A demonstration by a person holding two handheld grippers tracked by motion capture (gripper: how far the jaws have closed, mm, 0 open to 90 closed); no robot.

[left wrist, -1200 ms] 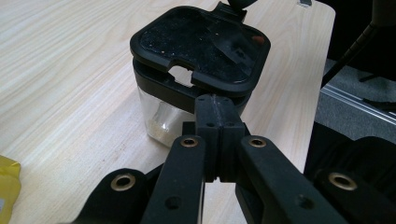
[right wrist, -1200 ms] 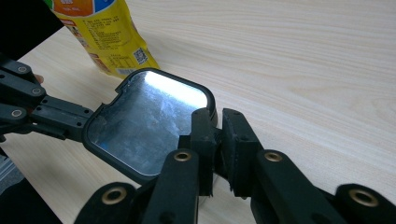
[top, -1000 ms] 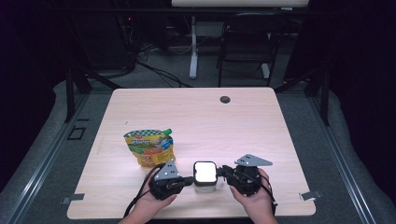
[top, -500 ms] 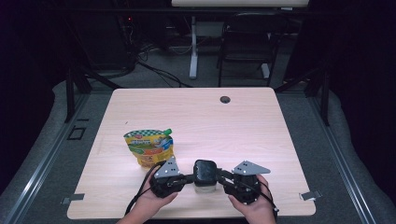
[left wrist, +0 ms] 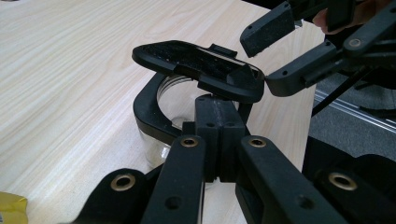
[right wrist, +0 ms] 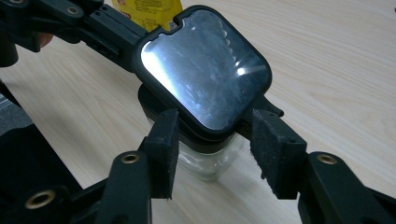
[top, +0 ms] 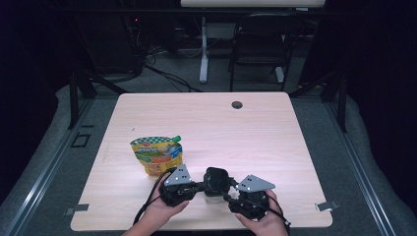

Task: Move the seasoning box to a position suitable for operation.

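Light wood-grain table, bearing 2 items: 1 clear glass jar with black hinged lid raised, standing between the fingers of both grippers; 1 yellow-green pouch just beyond the left fingers.

On the bench, near its front edge, the jar sits between my left claw and right claw. A pouch lies just behind my left claw.

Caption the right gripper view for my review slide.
Right gripper open around a clear jar, its hinged lid tilted up; left gripper shut on the lid's far edge.
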